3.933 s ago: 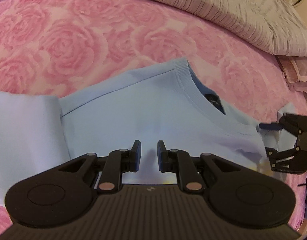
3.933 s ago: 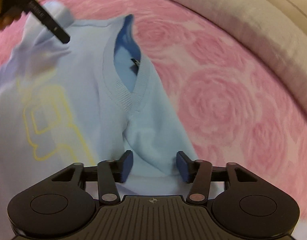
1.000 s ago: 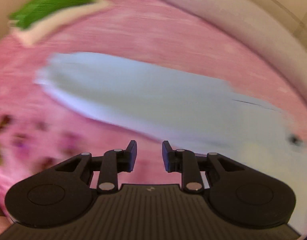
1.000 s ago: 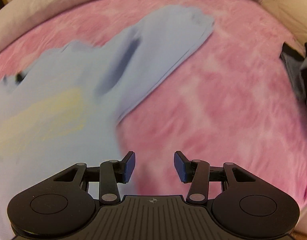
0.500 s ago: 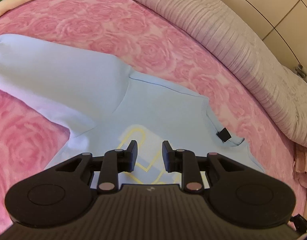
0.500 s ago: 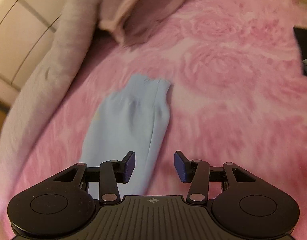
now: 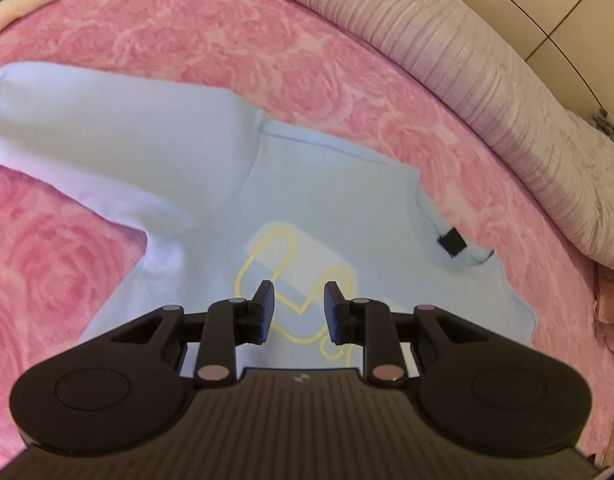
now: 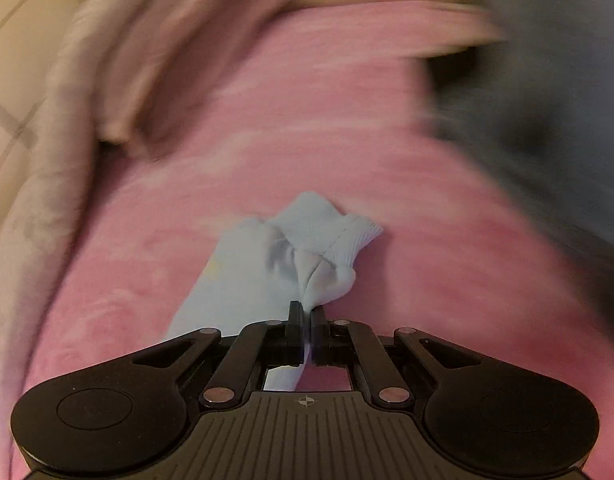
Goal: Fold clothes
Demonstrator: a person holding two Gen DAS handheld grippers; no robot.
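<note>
Gripping the sleeve [image 8: 299,248] of the light blue sweatshirt [image 7: 347,200] on the pink bedspread [image 7: 227,40].
We are clamping the right gripper [image 8: 306,316] on bunched cuff fabric; we are holding the left gripper [image 7: 299,300] apart over the yellow print [image 7: 267,256], empty.

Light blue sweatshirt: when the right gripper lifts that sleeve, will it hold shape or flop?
Probably flop: the sleeve already bunches where the right gripper pinches it. The sweatshirt lies limp on the pink bedspread, so it will likely drag rather than slide.
</note>
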